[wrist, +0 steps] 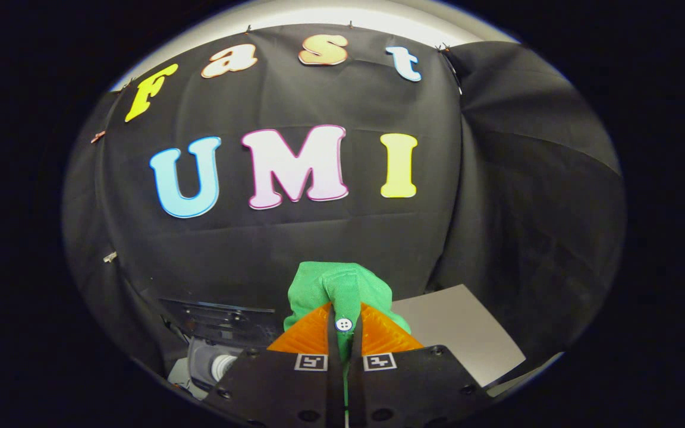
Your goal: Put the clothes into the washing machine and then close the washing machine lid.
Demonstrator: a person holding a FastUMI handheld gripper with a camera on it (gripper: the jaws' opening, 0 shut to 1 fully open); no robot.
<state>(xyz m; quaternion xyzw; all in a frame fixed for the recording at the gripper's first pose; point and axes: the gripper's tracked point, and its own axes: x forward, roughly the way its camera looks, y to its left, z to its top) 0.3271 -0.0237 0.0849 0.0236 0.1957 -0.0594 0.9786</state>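
A green garment [339,285] with a white button [343,324] is pinched between my gripper's [343,318] two orange fingers [304,336], which are shut on it. The cloth bunches up just beyond the fingertips and hangs above the scene. Below and left of the fingers lies the washing machine [217,330], its dark raised lid standing toward the wall and part of its light drum opening [211,364] showing beside the left finger. Most of the machine is hidden behind the gripper body.
A grey flat surface [467,339] lies to the right of the fingers, beyond the garment. Black cloth walls close the booth behind and to the right.
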